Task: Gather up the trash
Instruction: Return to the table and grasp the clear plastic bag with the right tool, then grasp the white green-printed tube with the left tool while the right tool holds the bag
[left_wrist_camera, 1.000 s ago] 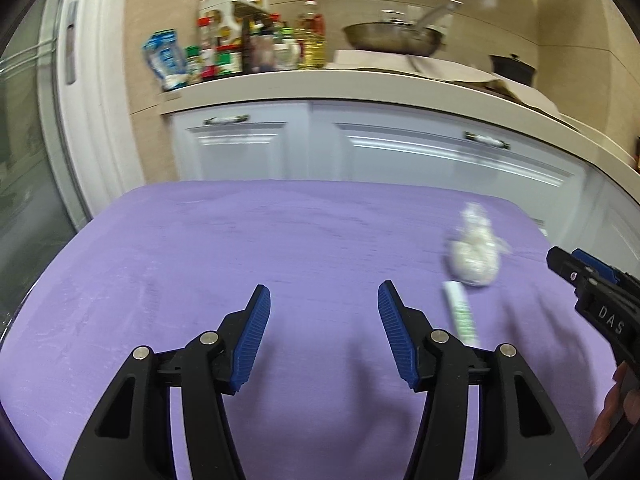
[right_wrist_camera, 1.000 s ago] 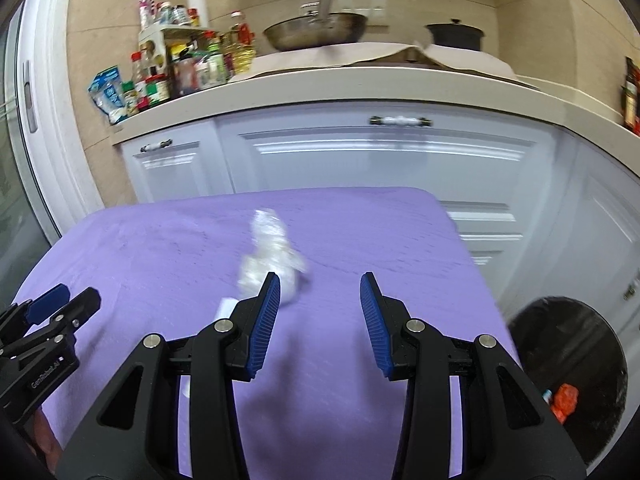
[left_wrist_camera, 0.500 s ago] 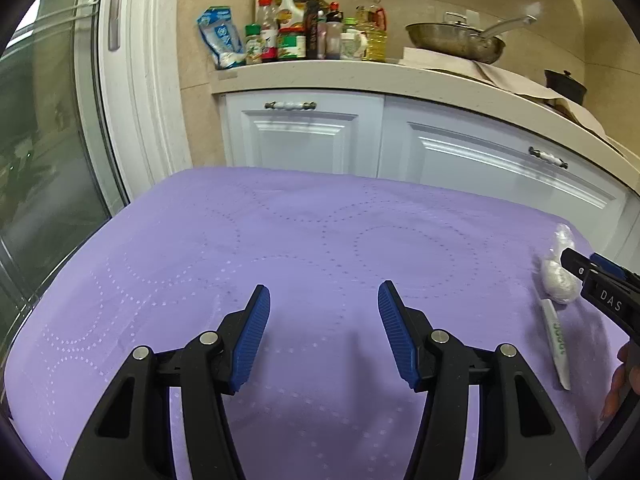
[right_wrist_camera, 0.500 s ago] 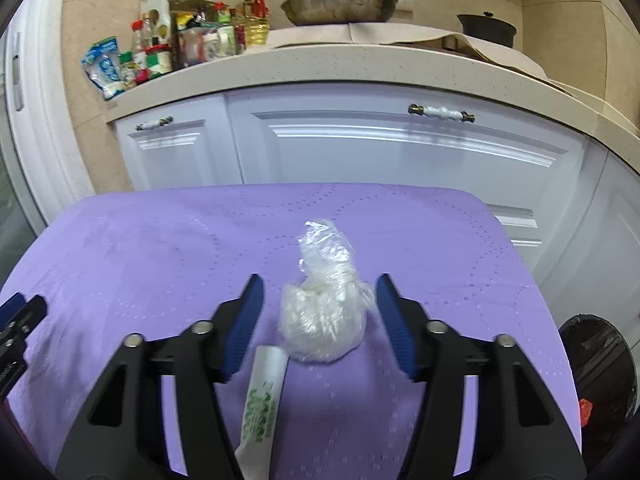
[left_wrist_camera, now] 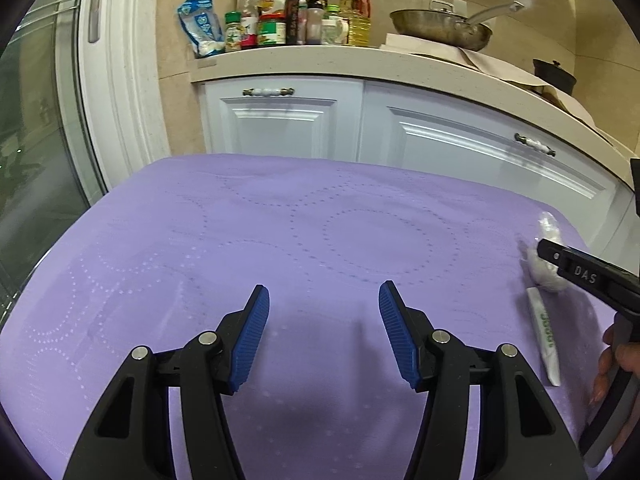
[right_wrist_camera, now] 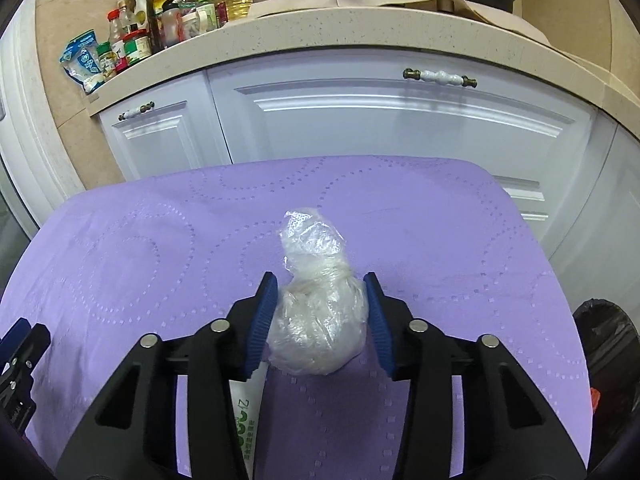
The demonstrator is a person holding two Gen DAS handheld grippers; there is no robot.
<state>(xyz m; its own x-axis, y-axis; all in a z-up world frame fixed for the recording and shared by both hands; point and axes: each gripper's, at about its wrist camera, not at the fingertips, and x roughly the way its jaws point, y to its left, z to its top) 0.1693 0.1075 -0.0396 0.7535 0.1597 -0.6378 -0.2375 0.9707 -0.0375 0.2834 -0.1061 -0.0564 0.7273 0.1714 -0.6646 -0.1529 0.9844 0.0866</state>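
My right gripper [right_wrist_camera: 320, 312]: blue pads either side of the crumpled clear plastic bag wad [right_wrist_camera: 316, 320], left pad touching; whether closed on it, cannot tell. White green-printed tube wrapper [right_wrist_camera: 246, 420] just beside the wad, under my left finger. My left gripper [left_wrist_camera: 324, 332]: jaws apart over bare purple dotted tablecloth [left_wrist_camera: 280, 240]. Black-lined trash bin [right_wrist_camera: 608, 344] beyond the table's right edge.

purple dotted-circle tablecloth [right_wrist_camera: 420, 216]

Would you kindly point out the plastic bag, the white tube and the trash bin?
plastic bag [right_wrist_camera: 316, 328]: right wrist view, its bulging body.
white tube [left_wrist_camera: 544, 336]: left wrist view, mid-length.
trash bin [right_wrist_camera: 608, 352]: right wrist view, dark liner.
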